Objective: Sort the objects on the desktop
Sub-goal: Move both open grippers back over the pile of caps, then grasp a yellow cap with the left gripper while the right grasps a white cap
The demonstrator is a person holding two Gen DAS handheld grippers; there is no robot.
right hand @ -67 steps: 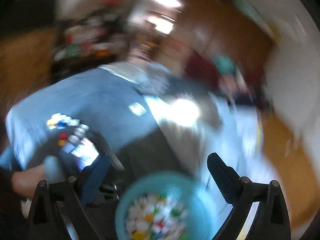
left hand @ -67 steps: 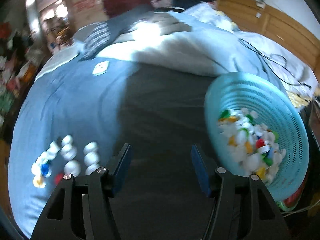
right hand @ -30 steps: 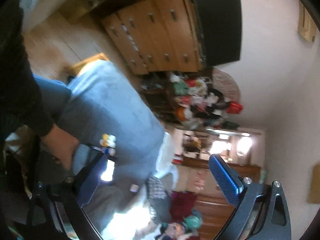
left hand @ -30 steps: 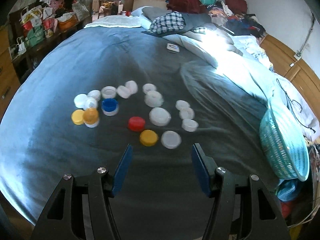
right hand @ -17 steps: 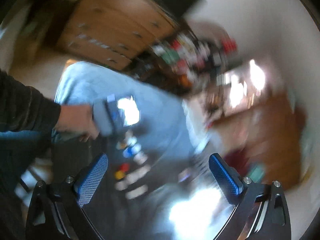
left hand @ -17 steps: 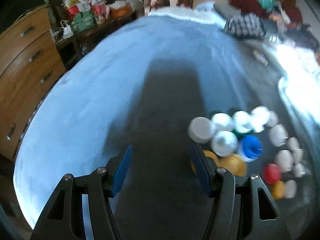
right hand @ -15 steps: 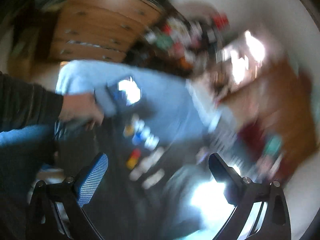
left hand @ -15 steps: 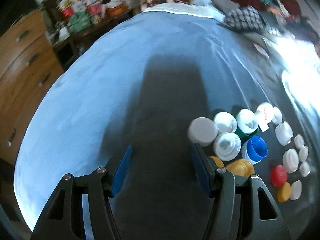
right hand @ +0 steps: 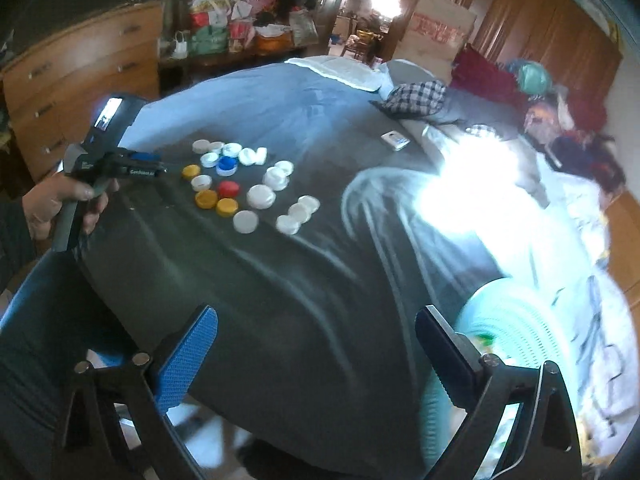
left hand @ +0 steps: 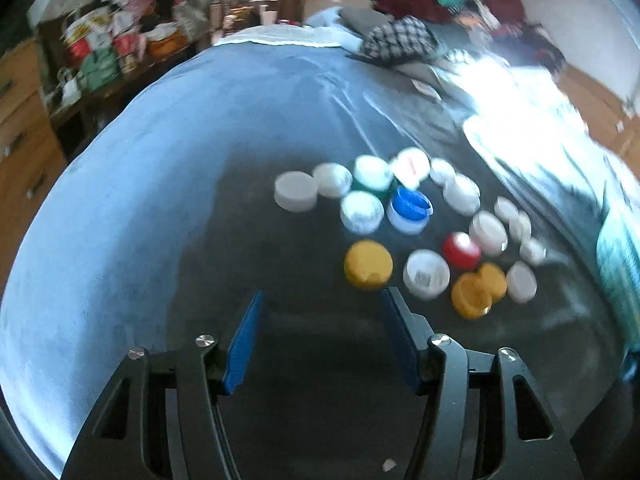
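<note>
Several bottle caps lie in a loose group on the blue-grey bedspread (left hand: 140,208): mostly white, with a yellow cap (left hand: 368,264), a red cap (left hand: 460,250) and a blue cap (left hand: 410,204). My left gripper (left hand: 320,308) is open and empty, just short of the yellow cap. In the right wrist view the same caps (right hand: 228,189) lie far ahead, with the left gripper (right hand: 160,165) at their left edge. My right gripper (right hand: 316,324) is open and empty above the near bedspread. A teal basket (right hand: 516,320) with caps in it sits to its right.
The basket's edge (left hand: 618,264) shows at the right of the left wrist view. A plaid cloth (right hand: 416,98) and a small white card (right hand: 394,139) lie farther back on the bed. A wooden dresser (right hand: 80,76) stands to the left, clutter beyond.
The left gripper has swung back toward the caps and now faces the yellow one. The right gripper's view has swung down from the room to the bed, caps and basket. Both stay open.
</note>
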